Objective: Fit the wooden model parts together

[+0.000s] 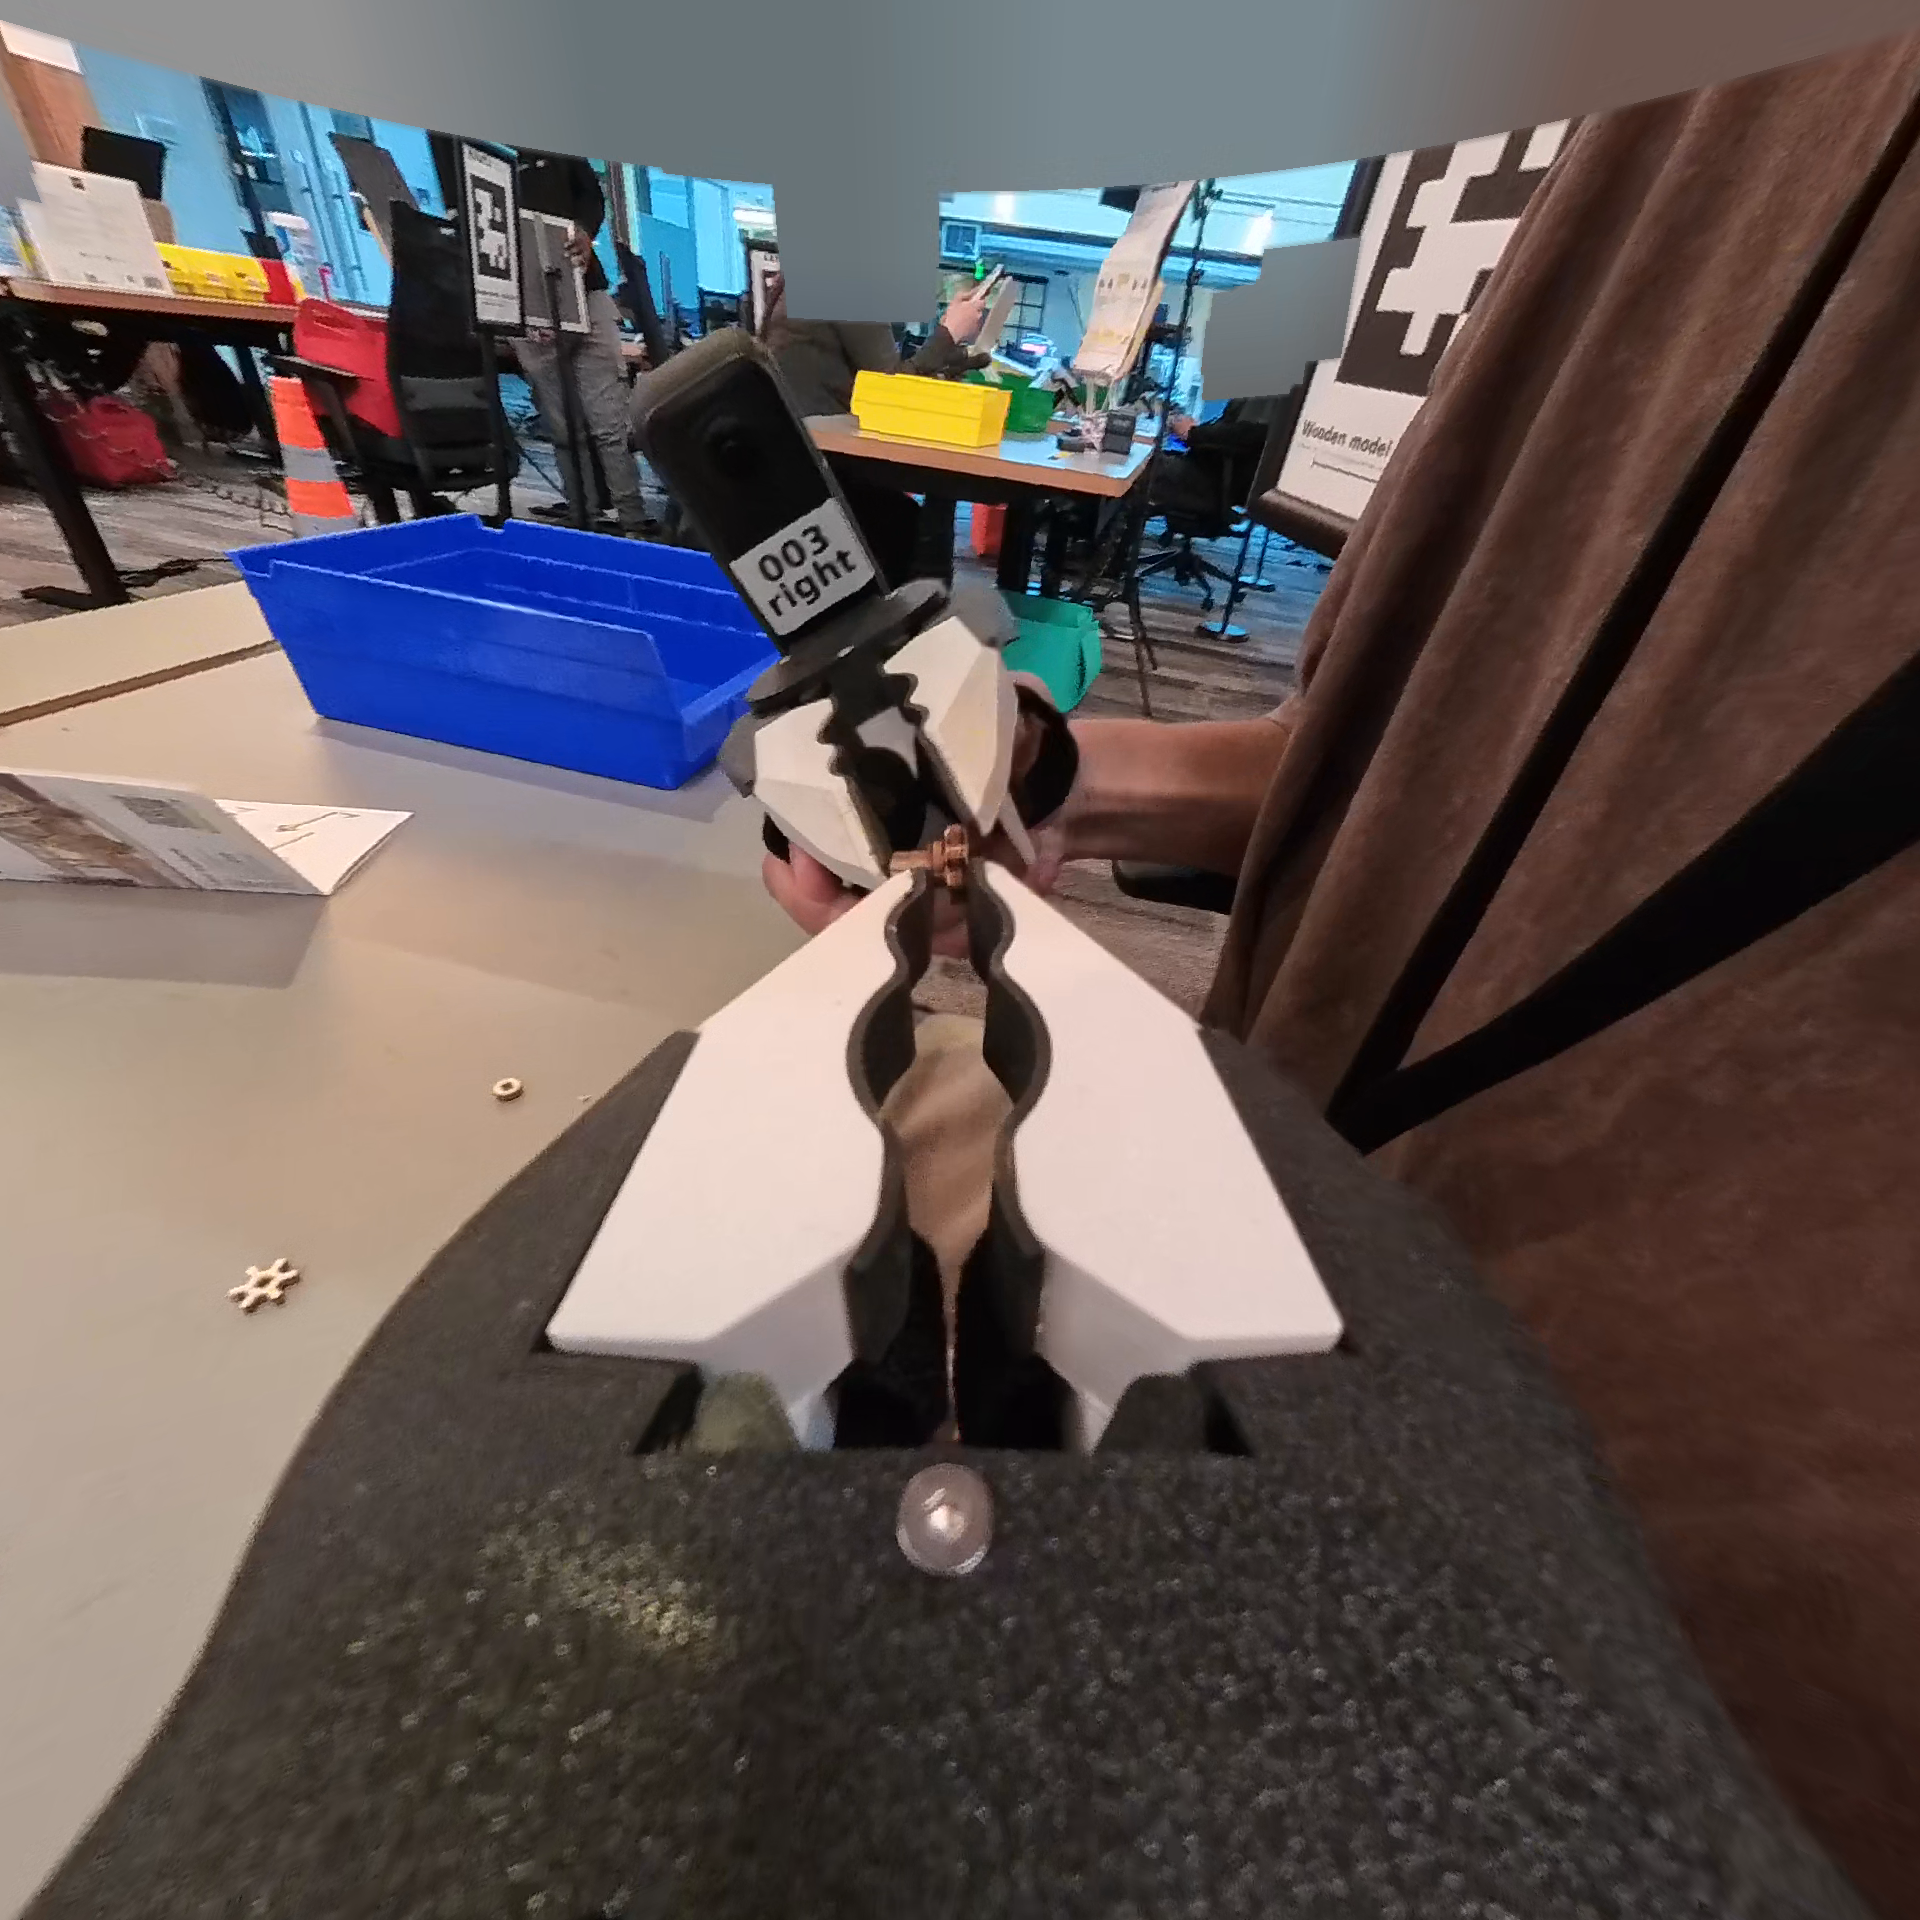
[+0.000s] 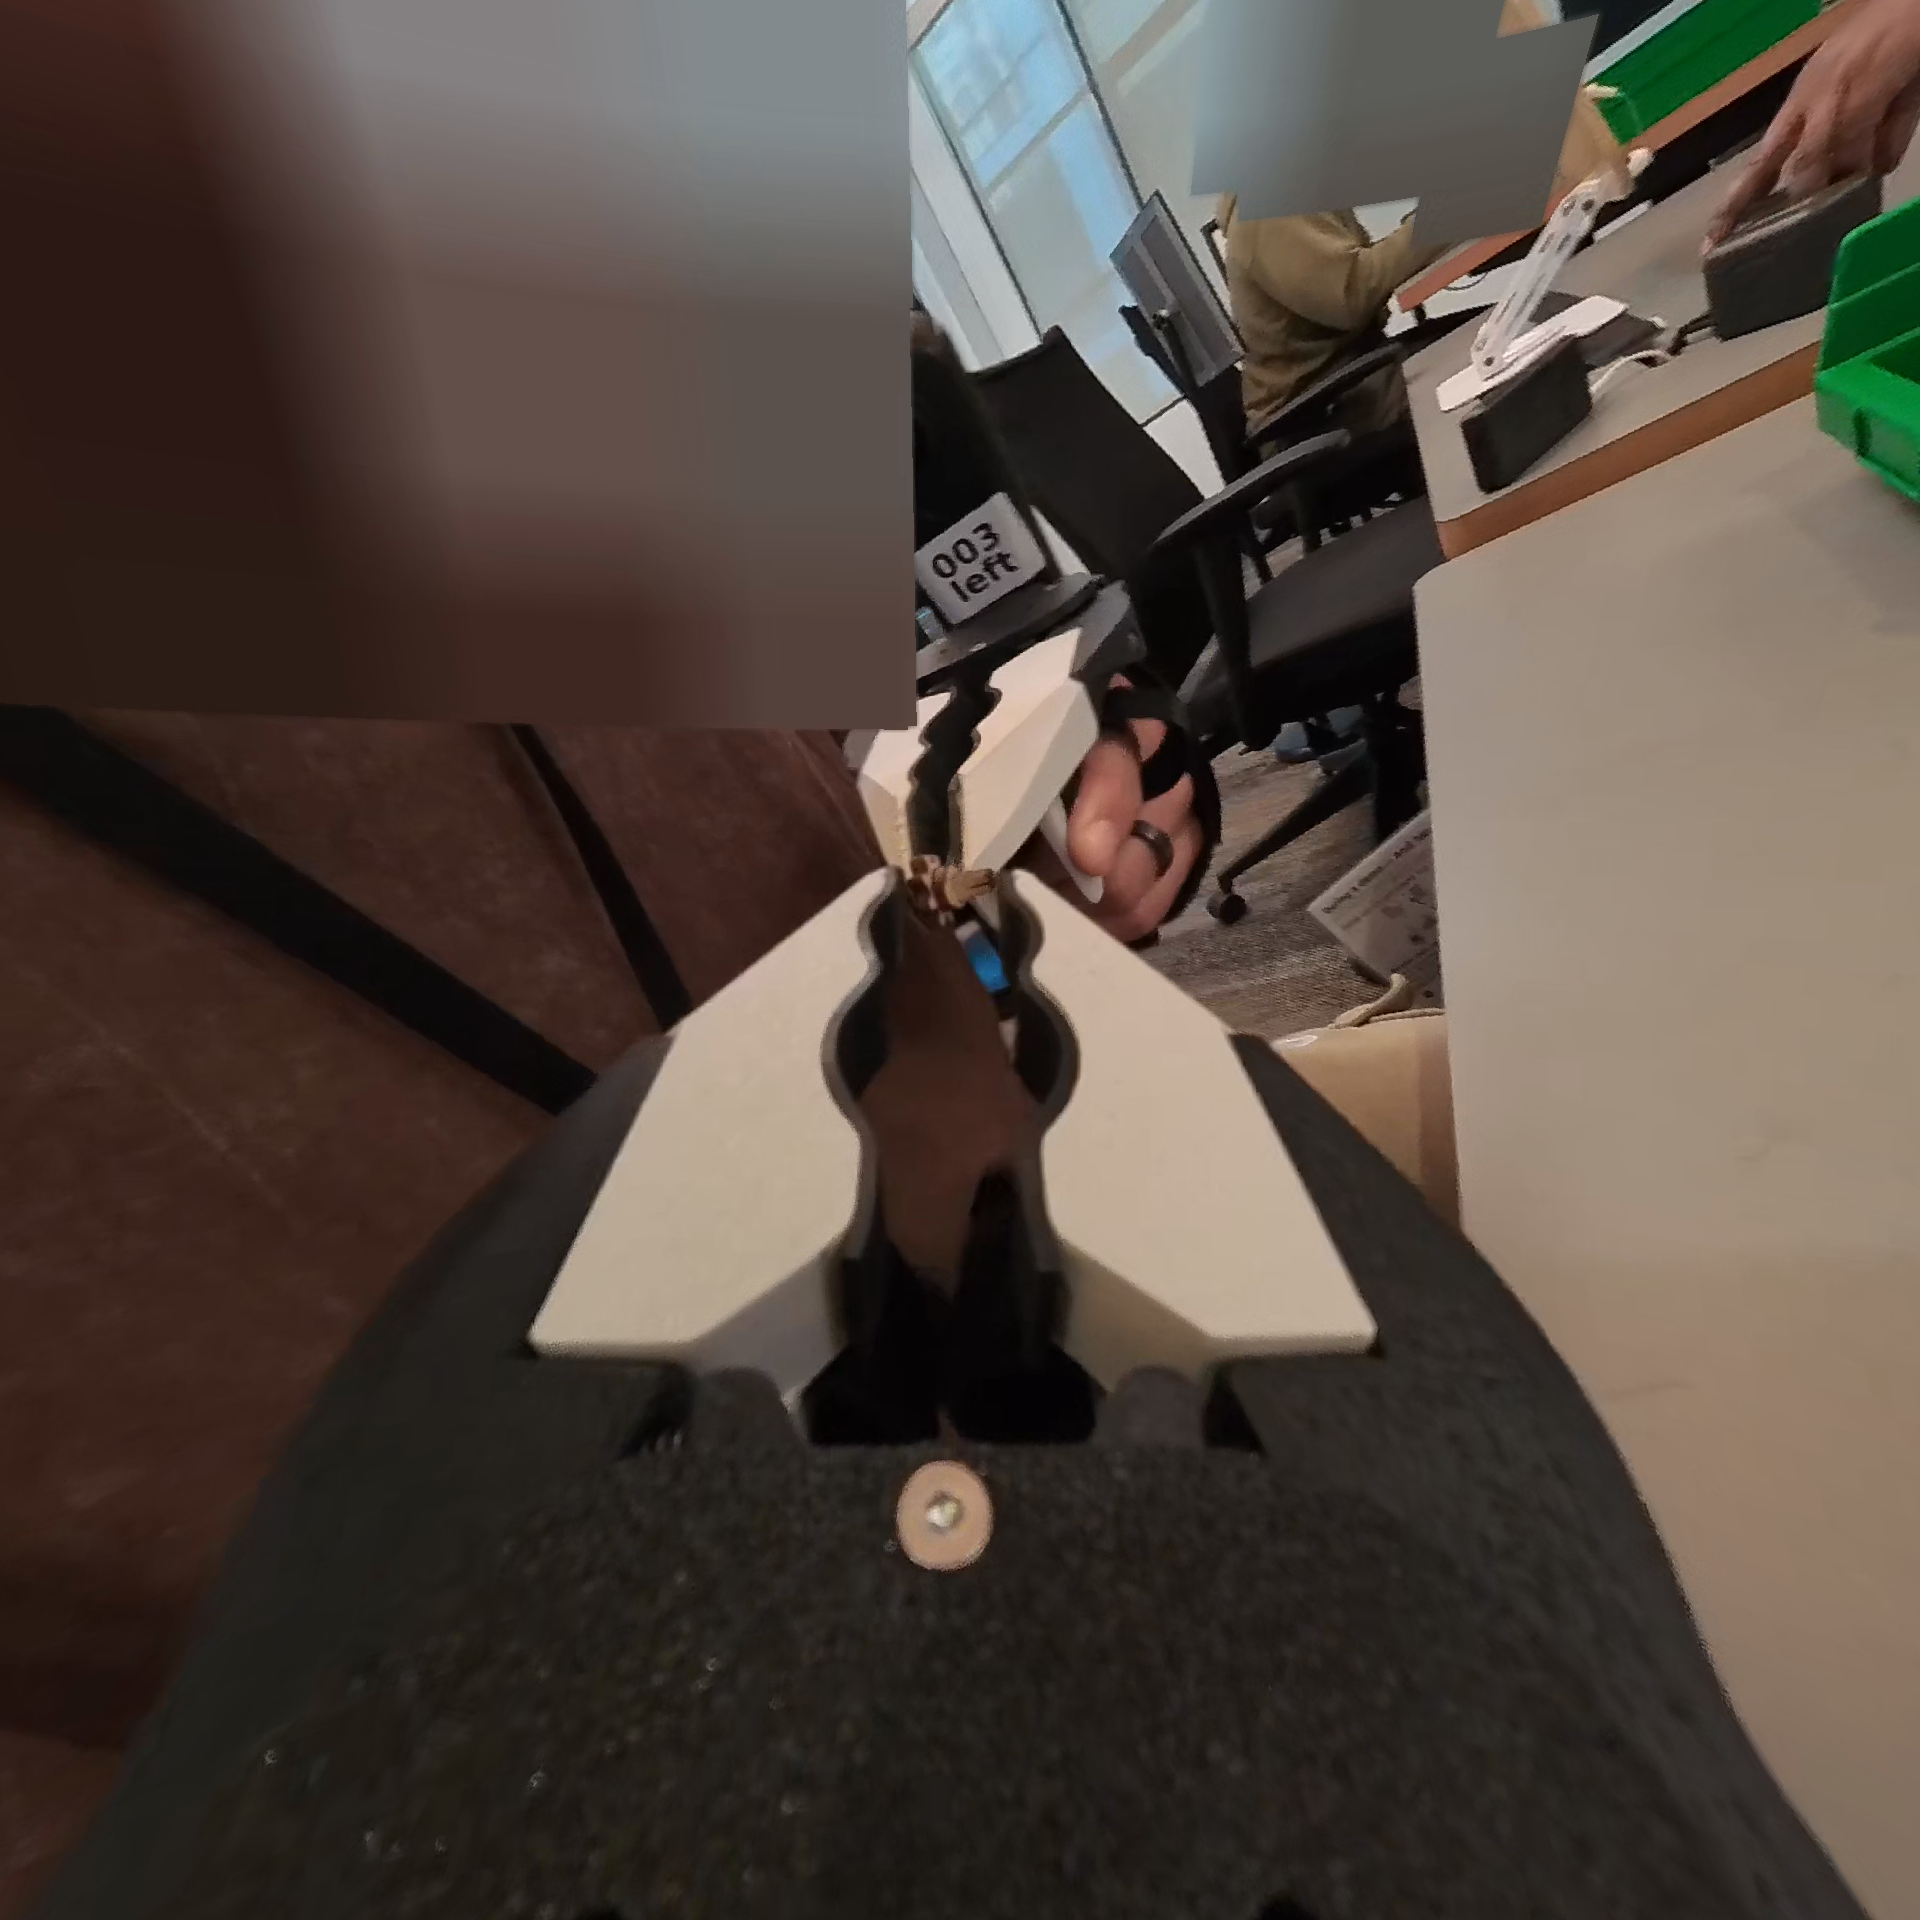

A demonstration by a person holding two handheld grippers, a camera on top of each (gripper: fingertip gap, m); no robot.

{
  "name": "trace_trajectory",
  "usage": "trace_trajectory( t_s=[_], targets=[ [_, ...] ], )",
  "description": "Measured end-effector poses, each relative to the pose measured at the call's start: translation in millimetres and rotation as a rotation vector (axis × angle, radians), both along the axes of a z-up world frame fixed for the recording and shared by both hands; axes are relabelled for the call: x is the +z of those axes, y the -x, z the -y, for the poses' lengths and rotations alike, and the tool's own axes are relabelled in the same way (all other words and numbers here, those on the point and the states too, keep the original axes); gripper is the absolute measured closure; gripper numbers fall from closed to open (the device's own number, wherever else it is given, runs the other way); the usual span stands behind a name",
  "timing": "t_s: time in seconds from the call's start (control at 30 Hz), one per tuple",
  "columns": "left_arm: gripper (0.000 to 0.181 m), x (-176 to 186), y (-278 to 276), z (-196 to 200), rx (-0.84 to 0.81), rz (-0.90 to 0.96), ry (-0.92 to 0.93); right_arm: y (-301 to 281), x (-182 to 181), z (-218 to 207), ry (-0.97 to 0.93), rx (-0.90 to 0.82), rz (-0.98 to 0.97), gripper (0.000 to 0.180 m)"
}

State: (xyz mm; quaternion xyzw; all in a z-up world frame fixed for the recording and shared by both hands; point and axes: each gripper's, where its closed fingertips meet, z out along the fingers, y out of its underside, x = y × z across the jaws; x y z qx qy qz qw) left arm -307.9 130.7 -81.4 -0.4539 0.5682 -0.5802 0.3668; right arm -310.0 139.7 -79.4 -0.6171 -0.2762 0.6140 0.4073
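Note:
A small wooden assembly (image 1: 943,858), a short peg with a toothed disc on it, hangs in the air between the two grippers. My left gripper (image 1: 945,885) is shut on its near end. My right gripper (image 1: 923,831) comes in from the far side, tip to tip with the left, and is shut on the other end. In the right wrist view the same wooden assembly (image 2: 940,881) sits at my right gripper's tips (image 2: 940,896), with the left gripper (image 2: 940,844) just beyond. A small wooden ring (image 1: 506,1089) and a hash-shaped wooden piece (image 1: 262,1284) lie loose on the table.
A blue bin (image 1: 499,634) stands at the back of the grey table (image 1: 364,1039), with a folded leaflet (image 1: 156,831) to its left. The person's brown garment (image 1: 1610,831) fills the right side. A green bin (image 2: 1881,343) sits on the table's far corner. Left and right tips are no more than a few centimetres apart. The hash-shaped wooden piece (image 1: 262,1284) is about 25 centimetres from both grippers' fingertips.

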Motion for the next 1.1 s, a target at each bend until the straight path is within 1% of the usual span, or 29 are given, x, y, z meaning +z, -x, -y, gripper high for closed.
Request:
trace_trajectory(
  t_s=[0.03, 0.07, 0.13, 0.23, 0.33, 0.47, 0.93, 1.1],
  targets=[
    [0.177, -1.9, -0.5, -1.9, 0.016, -0.009, -0.018, 0.6, -2.8, -1.1, -0.014, -0.014, 0.026, 0.156],
    [0.178, -4.1, -1.1, -3.3, 0.030, -0.020, -0.038, 2.3, -4.6, -0.7, -0.034, -0.024, 0.053, 0.154],
    [0.178, -6.6, -2.0, -3.6, 0.043, -0.031, -0.065, 6.4, -5.5, -1.9, -0.060, -0.050, 0.089, 0.156],
    [0.178, -10.5, -3.4, -4.8, 0.059, -0.043, -0.100, 6.0, -9.0, -6.4, -0.048, -0.079, 0.108, 0.163],
    [0.177, -14.4, -4.7, -6.3, 0.079, -0.057, -0.139, 4.6, -12.6, -8.2, -0.026, -0.078, 0.115, 0.163],
    [0.177, -18.4, -4.4, -10.0, 0.099, -0.072, -0.175, 3.8, -17.0, -11.1, -0.047, -0.106, 0.159, 0.163],
    [0.177, -14.9, -3.4, -5.4, 0.067, -0.059, -0.138, 5.1, -15.1, -6.6, -0.069, -0.077, 0.153, 0.164],
    [0.177, -15.2, -4.0, -12.8, 0.107, -0.063, -0.145, 3.2, -13.9, -14.9, -0.044, -0.128, 0.124, 0.162]
  ],
)
